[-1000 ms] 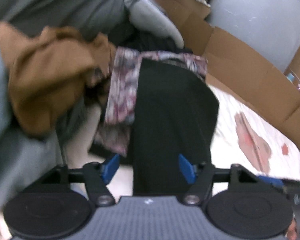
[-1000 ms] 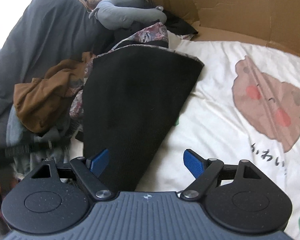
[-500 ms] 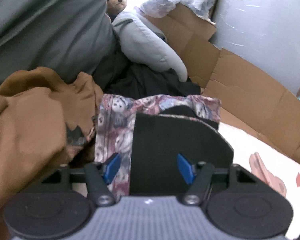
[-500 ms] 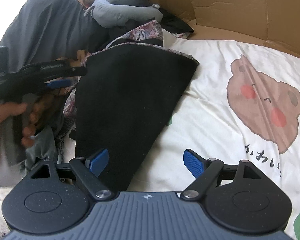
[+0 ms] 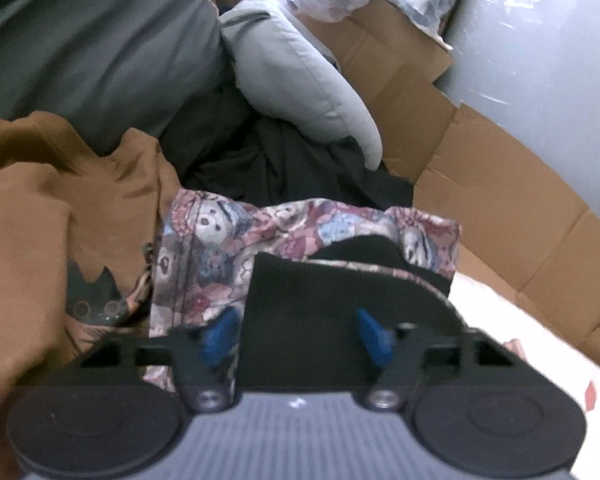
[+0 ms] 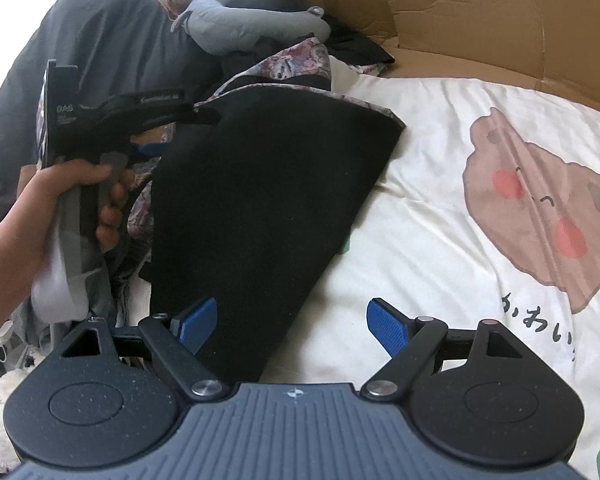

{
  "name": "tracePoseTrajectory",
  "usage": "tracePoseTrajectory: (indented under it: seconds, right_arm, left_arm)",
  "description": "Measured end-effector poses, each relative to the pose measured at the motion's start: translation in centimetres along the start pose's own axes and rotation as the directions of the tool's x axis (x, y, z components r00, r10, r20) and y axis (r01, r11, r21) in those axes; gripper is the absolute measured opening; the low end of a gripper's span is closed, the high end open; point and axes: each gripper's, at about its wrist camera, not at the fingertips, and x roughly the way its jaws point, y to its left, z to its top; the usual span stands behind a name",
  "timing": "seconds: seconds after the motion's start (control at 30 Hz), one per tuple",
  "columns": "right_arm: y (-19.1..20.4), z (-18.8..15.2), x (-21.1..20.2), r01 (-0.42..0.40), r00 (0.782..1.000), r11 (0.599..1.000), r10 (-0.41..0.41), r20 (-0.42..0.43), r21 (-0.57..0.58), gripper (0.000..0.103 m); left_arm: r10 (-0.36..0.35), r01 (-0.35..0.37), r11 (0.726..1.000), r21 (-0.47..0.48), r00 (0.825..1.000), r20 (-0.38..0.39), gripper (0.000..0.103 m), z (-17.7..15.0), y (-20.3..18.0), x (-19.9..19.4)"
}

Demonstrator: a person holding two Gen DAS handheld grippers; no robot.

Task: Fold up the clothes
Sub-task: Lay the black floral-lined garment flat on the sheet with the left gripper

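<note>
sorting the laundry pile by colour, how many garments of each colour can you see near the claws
black: 1, the black garment with its patterned lining showing
brown: 1, the brown garment with a cat print
total: 2; the dark heap farther back is too jumbled to count

Left gripper (image 5: 296,334) jaws spread wide, nothing between. Right gripper (image 6: 290,326) likewise agape, level. Left hand (image 6: 50,204) wrapped round left gripper's handle.
</note>
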Motion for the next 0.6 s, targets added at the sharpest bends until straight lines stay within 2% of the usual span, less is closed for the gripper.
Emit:
tracePoseTrajectory:
  seconds: [0.03,0.07,0.1,0.17,0.2,0.27,0.6]
  right_arm:
    - [0.0,0.0,0.0,-0.001,1.0,1.0,0.001,0.0,0.007,0.086]
    - [-0.1,0.1,-0.1,-0.002,1.0,1.0,0.002,-0.001,0.015,0.086]
    - [-0.1,0.1,-0.1,-0.004,1.0,1.0,0.004,-0.001,0.023,0.086]
    - [-0.2,0.4,-0.3,-0.01,1.0,0.999,0.011,-0.002,0.041,0.086]
    - [-0.2,0.6,-0.4,-0.02,1.0,0.998,0.02,-0.002,0.053,0.086]
    - [-0.2,1.1,-0.8,-0.043,0.999,0.996,0.043,-0.001,0.077,0.086]
    - [0.6,2.3,-2.5,-0.037,0.999,0.997,0.035,0.033,0.065,0.086]
  left_arm:
    - [0.004,-0.004,1.0,-0.002,1.0,-0.002,0.051,0.0,-0.1,-0.1]
    - [0.006,-0.006,1.0,-0.001,1.0,-0.009,0.042,-0.1,-0.2,-0.2]
    - [0.007,-0.007,1.0,0.001,1.0,-0.017,0.028,-0.2,-0.3,-0.4]
    - [-0.006,0.006,1.0,-0.002,1.0,-0.021,0.016,-0.2,-0.5,-1.1]
    - [-0.015,0.015,1.0,-0.005,1.0,-0.021,0.014,-0.3,-0.6,-1.4]
    - [-0.033,0.033,0.999,-0.008,0.999,-0.018,0.011,-0.3,-0.8,-2.3]
    - [-0.115,0.114,0.993,0.009,0.993,0.039,0.008,-3.1,-2.5,-7.3]
